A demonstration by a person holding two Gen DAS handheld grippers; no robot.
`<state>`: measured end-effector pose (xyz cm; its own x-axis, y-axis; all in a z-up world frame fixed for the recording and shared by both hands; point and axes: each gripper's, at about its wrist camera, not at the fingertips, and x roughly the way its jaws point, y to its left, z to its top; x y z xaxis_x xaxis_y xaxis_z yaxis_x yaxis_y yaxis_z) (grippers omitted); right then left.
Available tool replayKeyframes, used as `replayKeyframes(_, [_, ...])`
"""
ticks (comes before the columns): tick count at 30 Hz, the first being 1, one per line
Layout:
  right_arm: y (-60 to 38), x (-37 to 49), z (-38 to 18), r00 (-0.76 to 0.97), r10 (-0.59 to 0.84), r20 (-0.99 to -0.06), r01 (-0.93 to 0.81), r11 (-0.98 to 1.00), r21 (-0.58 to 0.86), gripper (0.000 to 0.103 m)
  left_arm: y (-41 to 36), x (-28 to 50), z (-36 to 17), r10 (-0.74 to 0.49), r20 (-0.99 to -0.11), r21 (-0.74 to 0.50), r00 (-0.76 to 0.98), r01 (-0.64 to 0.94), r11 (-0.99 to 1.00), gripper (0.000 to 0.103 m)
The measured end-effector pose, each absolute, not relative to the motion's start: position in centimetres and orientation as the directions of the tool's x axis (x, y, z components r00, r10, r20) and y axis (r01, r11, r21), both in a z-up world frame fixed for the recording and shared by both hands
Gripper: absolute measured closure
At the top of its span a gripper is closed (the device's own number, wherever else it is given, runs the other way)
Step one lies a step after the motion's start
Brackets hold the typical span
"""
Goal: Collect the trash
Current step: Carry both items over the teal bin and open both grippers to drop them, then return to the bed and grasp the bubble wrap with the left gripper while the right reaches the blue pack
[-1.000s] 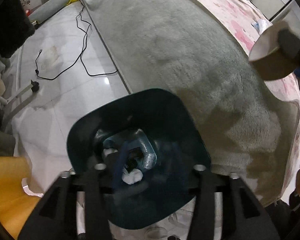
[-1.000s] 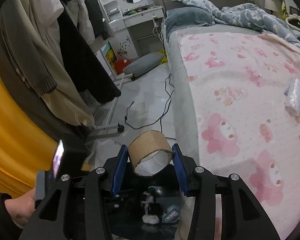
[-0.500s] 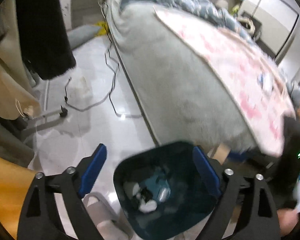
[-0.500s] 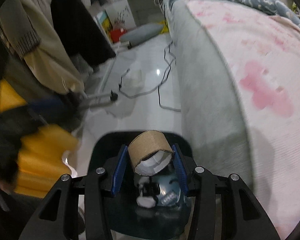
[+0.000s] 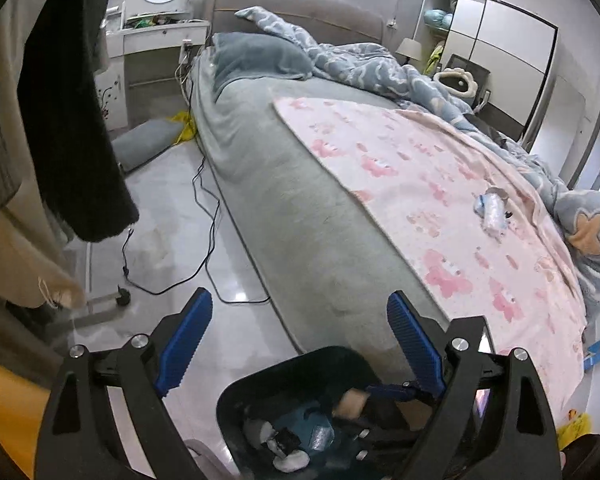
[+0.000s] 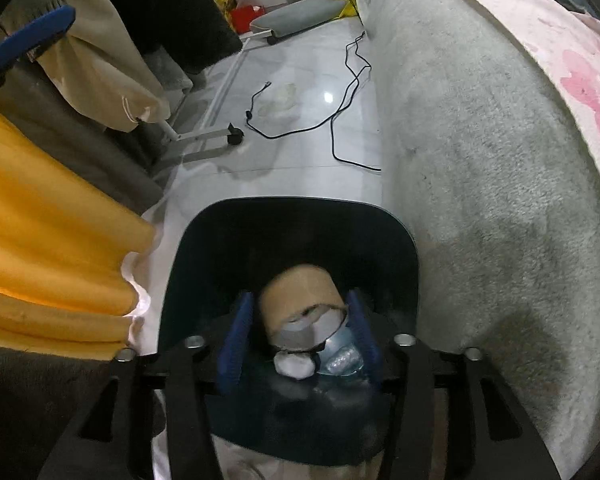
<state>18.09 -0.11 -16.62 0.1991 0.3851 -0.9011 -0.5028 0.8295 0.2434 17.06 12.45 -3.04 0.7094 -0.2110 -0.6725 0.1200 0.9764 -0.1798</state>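
Cardboard tube (image 6: 300,304) sits clamped in your right gripper (image 6: 298,334), low over the dark bin (image 6: 292,220); drop step: spread those fingers. Left gripper (image 5: 300,344) hangs wide, empty; plastic wrapper (image 5: 492,210) waits on the bed (image 5: 380,184)

Wide-open left tool (image 5: 298,342) above dark bin (image 5: 300,364) beside bed (image 5: 300,208).

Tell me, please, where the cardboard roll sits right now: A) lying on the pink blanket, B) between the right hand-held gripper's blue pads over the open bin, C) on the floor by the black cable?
B: the cardboard roll sits between the right hand-held gripper pads, above the dark bin.
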Motion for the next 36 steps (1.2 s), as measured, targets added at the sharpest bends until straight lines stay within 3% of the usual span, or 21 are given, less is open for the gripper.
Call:
replayKeyframes(7, [-0.4,17.5,-13.6,0.218,0.434,-0.874,-0.556,0.791,0.255,0.034,11.1,17.9,-0.7,-0.224,-0.616,-0.206,0.756,0.12,0.971,0.008])
replayKeyframes(19, [-7.2,20.9,-6.8,0.433,0.438,-0.788,-0.517,0.837,0.182,0.033,5.8,20.8,2.7,-0.285,-0.529,-0.211,0.8,0.201,0.957,0.007])
replayKeyframes(36, [-24.1,28.5,-5.0,0.578,0.242,-0.779,-0.282,0.955,0.088,0.026,-5.4,27.3,0.3,-0.432,-0.582,-0.251,0.689,0.353,0.901,0.007])
